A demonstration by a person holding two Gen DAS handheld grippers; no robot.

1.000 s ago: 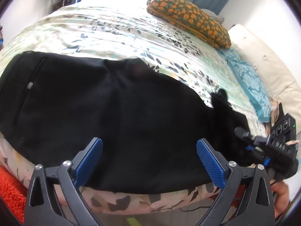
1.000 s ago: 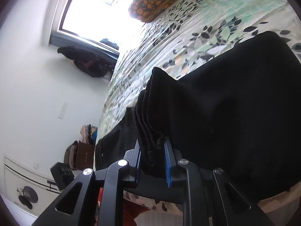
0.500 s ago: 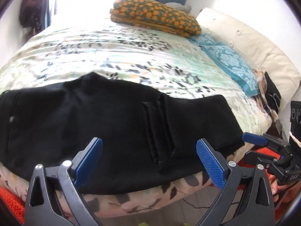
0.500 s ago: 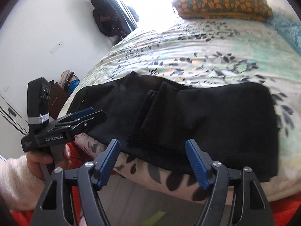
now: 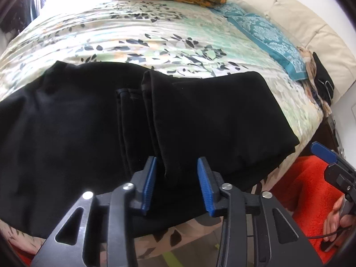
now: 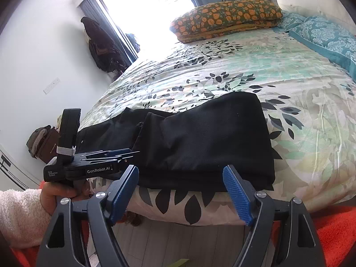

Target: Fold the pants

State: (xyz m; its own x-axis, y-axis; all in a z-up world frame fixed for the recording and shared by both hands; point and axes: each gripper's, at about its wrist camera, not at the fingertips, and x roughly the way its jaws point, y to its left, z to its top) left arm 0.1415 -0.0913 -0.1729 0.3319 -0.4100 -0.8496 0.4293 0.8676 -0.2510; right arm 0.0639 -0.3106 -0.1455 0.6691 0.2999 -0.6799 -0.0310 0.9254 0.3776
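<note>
**Left tongs closing around the folded trouser hems at the bed's near edge**

The black pants point(image 5: 93, 133) lie along the near edge of the bed point(image 5: 155, 35), on its leaf-printed cover, with the leg half folded back over the upper half so the hems sit about mid-length. The left tongs point(image 5: 176, 184) have just been closing: their blue pads flank the hem edge of the top layer, cloth between them, though a gap still shows on either side, so no pinch yet. The right tongs point(image 6: 189, 191) have just spread and stand wide apart and empty, off the near edge, in front of the folded end. An orange-patterned pillow point(image 6: 227, 15) rests at the far edge.
</note>
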